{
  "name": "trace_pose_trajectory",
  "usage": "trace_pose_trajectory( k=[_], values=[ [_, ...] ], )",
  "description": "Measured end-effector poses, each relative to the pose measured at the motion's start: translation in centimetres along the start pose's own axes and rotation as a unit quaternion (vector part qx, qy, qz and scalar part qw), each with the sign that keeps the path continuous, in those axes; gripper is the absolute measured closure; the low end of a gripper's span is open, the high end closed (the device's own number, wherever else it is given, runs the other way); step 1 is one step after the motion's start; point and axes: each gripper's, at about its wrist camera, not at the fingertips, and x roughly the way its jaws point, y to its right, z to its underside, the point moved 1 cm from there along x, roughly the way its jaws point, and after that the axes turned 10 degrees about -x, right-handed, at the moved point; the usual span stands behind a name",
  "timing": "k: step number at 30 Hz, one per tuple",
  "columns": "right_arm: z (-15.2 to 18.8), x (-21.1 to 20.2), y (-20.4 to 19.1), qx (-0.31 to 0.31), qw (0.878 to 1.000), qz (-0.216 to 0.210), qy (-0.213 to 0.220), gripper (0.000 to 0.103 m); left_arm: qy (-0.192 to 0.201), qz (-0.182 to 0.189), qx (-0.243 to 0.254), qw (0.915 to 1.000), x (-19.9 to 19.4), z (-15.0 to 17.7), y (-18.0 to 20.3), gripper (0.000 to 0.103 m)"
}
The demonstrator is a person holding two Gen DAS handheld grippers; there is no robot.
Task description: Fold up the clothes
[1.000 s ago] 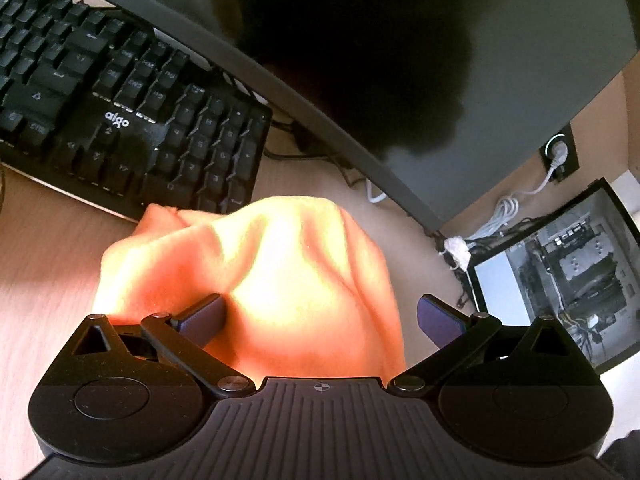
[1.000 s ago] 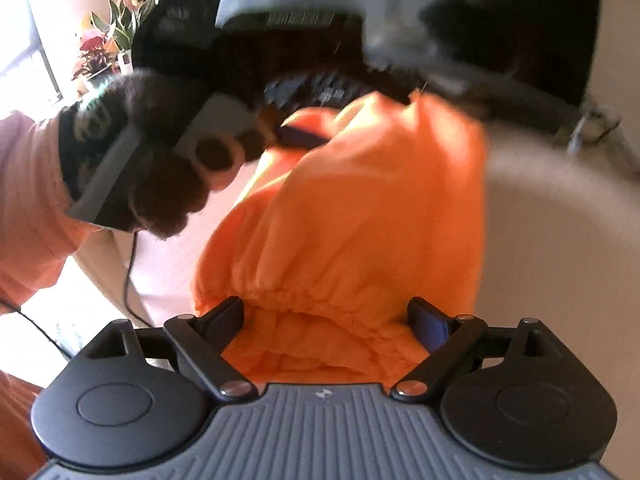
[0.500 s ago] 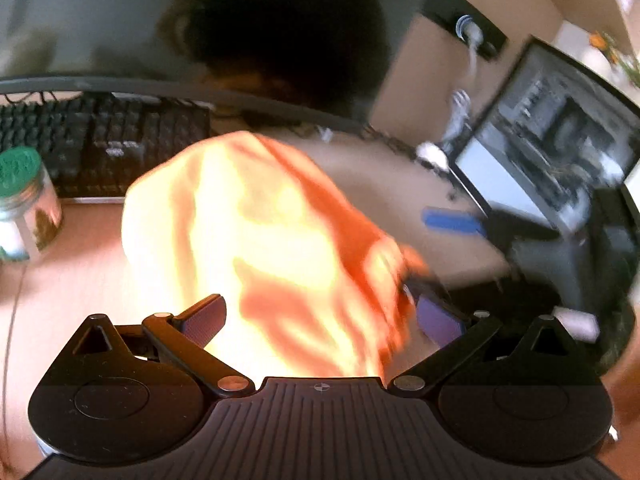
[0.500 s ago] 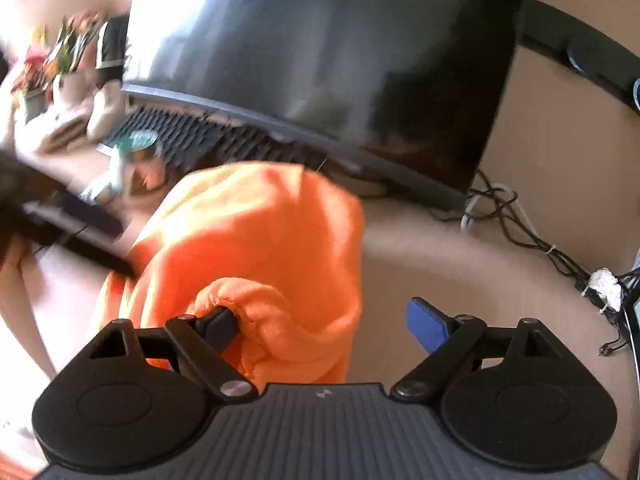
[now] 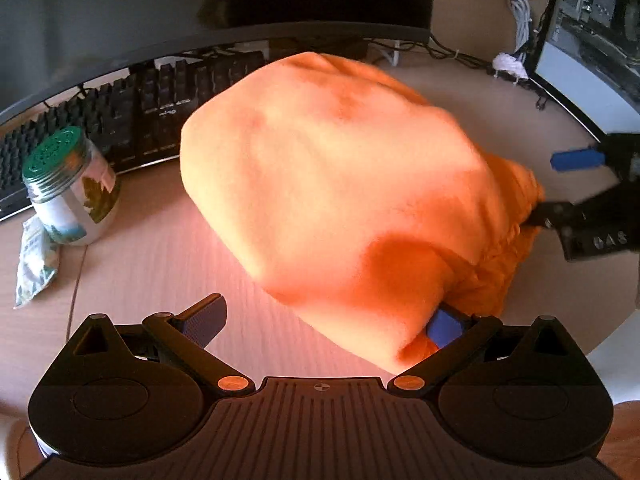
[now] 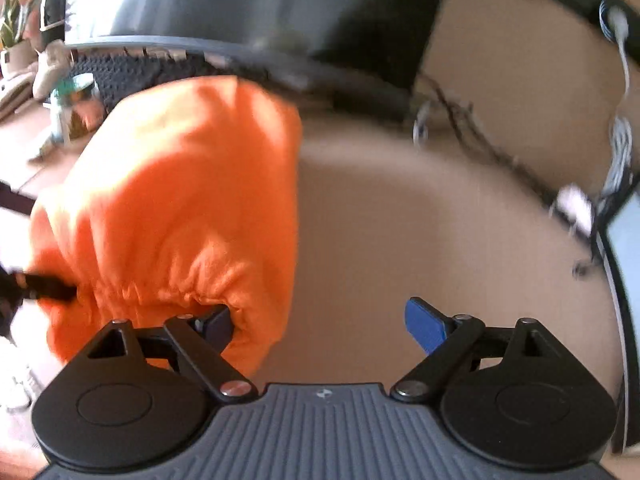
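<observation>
Your left gripper (image 5: pixel 326 322) fills the bottom of the left wrist view with its fingers spread wide. The orange garment (image 5: pixel 344 184) bulges across the centre of that frame, and its lower right edge drapes over the blue pad of the right-hand finger (image 5: pixel 446 326); the left-hand finger stands bare over the pale bench (image 5: pixel 132 276). Nothing is pinched between them.

In the right wrist view your right gripper (image 6: pixel 320 324) is likewise released, fingers far apart. The garment (image 6: pixel 180 200) sits in the left half of that frame, its gathered elastic hem bunched against the left-hand finger (image 6: pixel 216 326), while the blue-padded finger at lower right is clear of the cloth. The other gripper's dark tip pokes into the fabric at the far left edge.

Whether the cloth rests on the bench or hangs off the fingers, you cannot tell from these blurred views.

A green-lidded jar (image 5: pixel 70 188) stands at the left of the left wrist frame, a small packet (image 5: pixel 34 264) lying just beside it. A black keyboard (image 5: pixel 132 108) runs behind them under the curved monitor (image 5: pixel 120 20) across the top. Cables (image 5: pixel 516 8) trail at upper right.
</observation>
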Motion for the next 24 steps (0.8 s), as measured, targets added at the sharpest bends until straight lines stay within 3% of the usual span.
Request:
trace_pose_trajectory(
  k=[5, 10, 15, 17, 19, 21, 24],
  values=[
    [0.3, -3.2, 0.2, -0.010, 0.996, -0.087, 0.029, 0.013, -0.002, 0.003, 0.000, 1.0000, 0.1, -0.3, -0.1, 0.000],
    [-1.7, -5.1, 0.4, 0.009, 0.988, -0.115, 0.100, 0.012, 0.004, 0.000, 0.005, 1.0000, -0.3, -0.5, 0.4, 0.000],
    [-2.0, -0.5, -1.2, -0.030, 0.998, -0.039, 0.031, 0.012, 0.006, -0.005, 0.004, 1.0000, -0.7, -0.6, 0.0, 0.000],
    [-1.0, 1.4, -1.4, -0.031, 0.999, -0.034, 0.009, 0.005, 0.006, -0.005, 0.008, 0.9999, -1.1, -0.7, -0.1, 0.000],
    [-0.6, 1.8, -1.4, -0.021, 0.999, -0.034, 0.015, 0.002, 0.006, -0.002, 0.018, 0.9998, -1.7, -0.8, 0.0, 0.000],
    [-0.7, 2.2, -1.5, -0.017, 0.999, -0.037, 0.015, 0.001, 0.011, 0.032, 0.017, 0.9993, -2.8, -1.3, -0.4, 0.000],
    [-0.7, 2.9, -1.8, -0.014, 0.999, -0.039, 0.011, 0.001, 0.029, 0.117, -0.035, 0.9921, -4.8, -2.7, -2.0, 0.000]
  ],
)
